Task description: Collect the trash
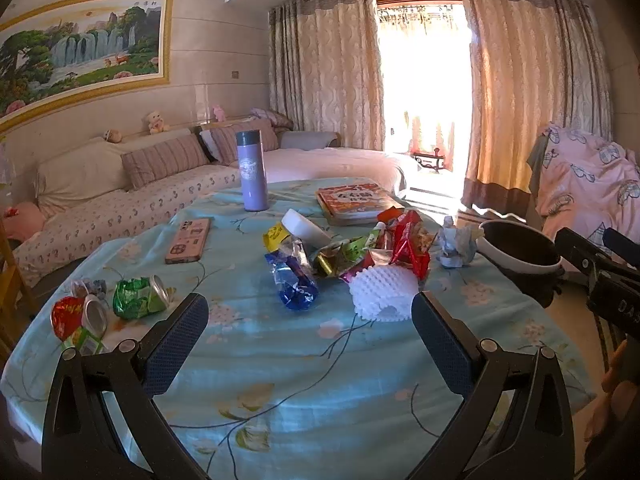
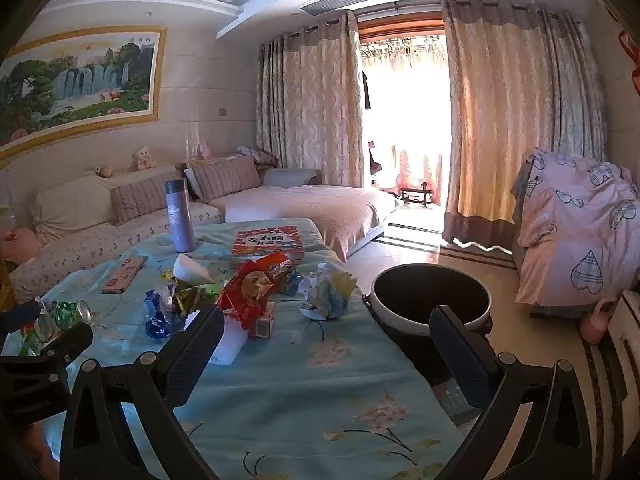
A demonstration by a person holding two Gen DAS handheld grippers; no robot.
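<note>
Trash lies scattered on the blue floral tablecloth (image 1: 280,360): a white foam net (image 1: 382,294), a blue wrapper (image 1: 294,284), a red snack bag (image 1: 412,246), crumpled paper (image 1: 456,246), a crushed green can (image 1: 138,296) and a crushed red can (image 1: 78,318). A round bin (image 1: 520,252) with a white rim stands off the table's right edge. My left gripper (image 1: 310,312) hovers open over the near table, short of the foam net. My right gripper (image 2: 326,330) is open too, near the crumpled paper (image 2: 326,292), with the bin (image 2: 430,298) to its right. Nothing is between either pair of fingers.
A purple flask (image 1: 251,170), a pink phone (image 1: 188,240) and a book (image 1: 356,200) also rest on the table. A sofa (image 1: 120,200) runs behind it on the left. A chair draped in pink cloth (image 2: 576,232) stands at the right.
</note>
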